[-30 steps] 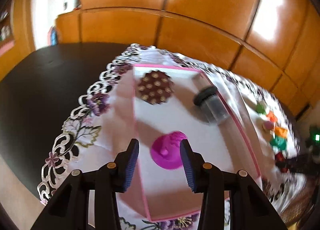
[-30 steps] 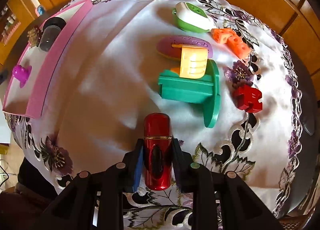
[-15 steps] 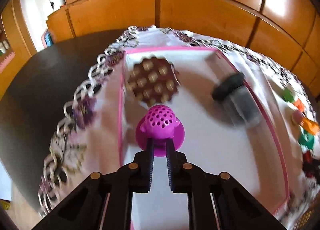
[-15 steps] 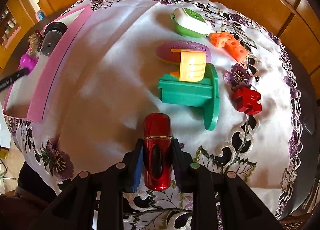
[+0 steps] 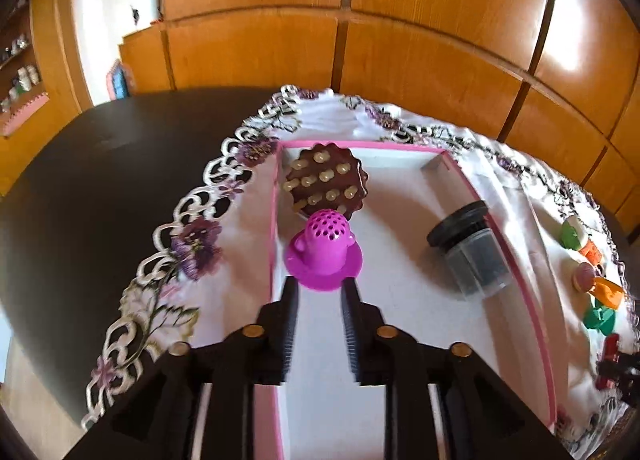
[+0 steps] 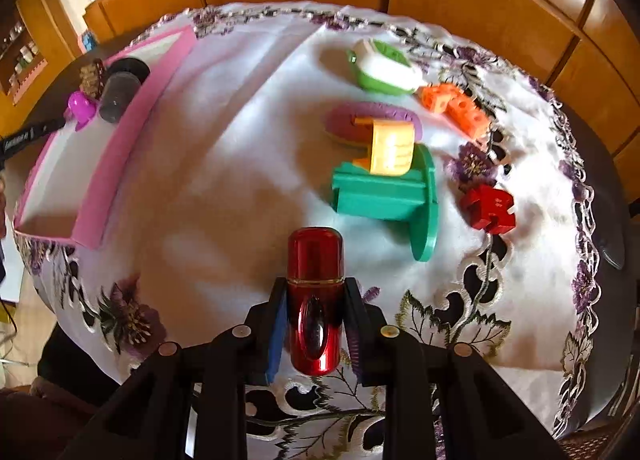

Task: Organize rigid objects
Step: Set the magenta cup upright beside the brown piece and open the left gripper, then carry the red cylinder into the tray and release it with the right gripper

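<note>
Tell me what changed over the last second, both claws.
The left claw closed on the magenta perforated toy cup, shifted it toward the brown studded cookie in the pink-rimmed tray, then opened and let go. The right claw stayed clamped on the glossy red bottle; other toys unmoved.

The right gripper clamps a shiny red bottle above the embroidered white tablecloth. Just beyond it lies a green plastic piece with a yellow piece resting on it. A pink tray sits far left, holding a dark jar and a magenta toy.
</note>
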`<state>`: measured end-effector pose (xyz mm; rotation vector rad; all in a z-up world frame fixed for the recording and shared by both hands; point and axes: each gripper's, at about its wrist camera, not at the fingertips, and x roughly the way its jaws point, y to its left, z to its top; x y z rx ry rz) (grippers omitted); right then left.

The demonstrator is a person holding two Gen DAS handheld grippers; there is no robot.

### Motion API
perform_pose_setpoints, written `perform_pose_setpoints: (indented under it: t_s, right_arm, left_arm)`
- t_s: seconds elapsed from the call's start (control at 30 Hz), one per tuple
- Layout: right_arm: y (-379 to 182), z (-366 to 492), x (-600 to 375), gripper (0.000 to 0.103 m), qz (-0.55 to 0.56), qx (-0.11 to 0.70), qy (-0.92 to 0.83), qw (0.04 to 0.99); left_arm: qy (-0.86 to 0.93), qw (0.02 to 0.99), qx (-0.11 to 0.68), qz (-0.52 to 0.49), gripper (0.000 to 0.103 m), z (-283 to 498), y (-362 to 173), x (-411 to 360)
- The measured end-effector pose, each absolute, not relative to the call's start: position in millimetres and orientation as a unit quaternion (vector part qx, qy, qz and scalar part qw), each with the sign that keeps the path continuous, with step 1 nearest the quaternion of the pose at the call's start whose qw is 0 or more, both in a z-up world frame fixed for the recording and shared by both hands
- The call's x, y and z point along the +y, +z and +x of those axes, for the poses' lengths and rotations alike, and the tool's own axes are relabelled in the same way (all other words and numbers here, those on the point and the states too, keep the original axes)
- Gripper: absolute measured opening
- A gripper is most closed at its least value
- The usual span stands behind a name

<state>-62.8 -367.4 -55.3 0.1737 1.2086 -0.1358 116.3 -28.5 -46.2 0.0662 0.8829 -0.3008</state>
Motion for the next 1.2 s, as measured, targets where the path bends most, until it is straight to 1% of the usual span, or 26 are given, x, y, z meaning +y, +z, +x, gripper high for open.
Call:
perform_pose_setpoints:
  t_s: [0.23, 0.5, 0.6, 0.93, 1.2]
  right_arm:
    - [-44, -57, -353, 0.025, 0.07, 0.558, -0.061, 0.825]
    - [-35, -43, -325, 0.025, 0.062, 0.539, -0.029, 0.84]
    - [-30, -36, -312, 0.025, 0.059, 0.532, -0.01, 0.845]
    - [-20, -2, -264, 0.025, 0.073, 0.518, 0.071, 0.849]
    - [-21, 32, -207, 0.026, 0.066, 0.518, 0.131, 0.843]
  left_arm:
    - [-0.145, 0.904, 0.402, 0.026, 0.034, 84, -34, -19]
    - [-0.144, 0.909, 0.39, 0.027, 0.037, 64, -28, -14]
    - [-0.141, 0.91, 0.39, 0.025, 0.04, 61, -27, -11]
    - [-0.131, 0.91, 0.394, 0.021, 0.04, 54, -31, 0]
    - [-0.123, 0.91, 0.396, 0.011, 0.04, 53, -32, 11]
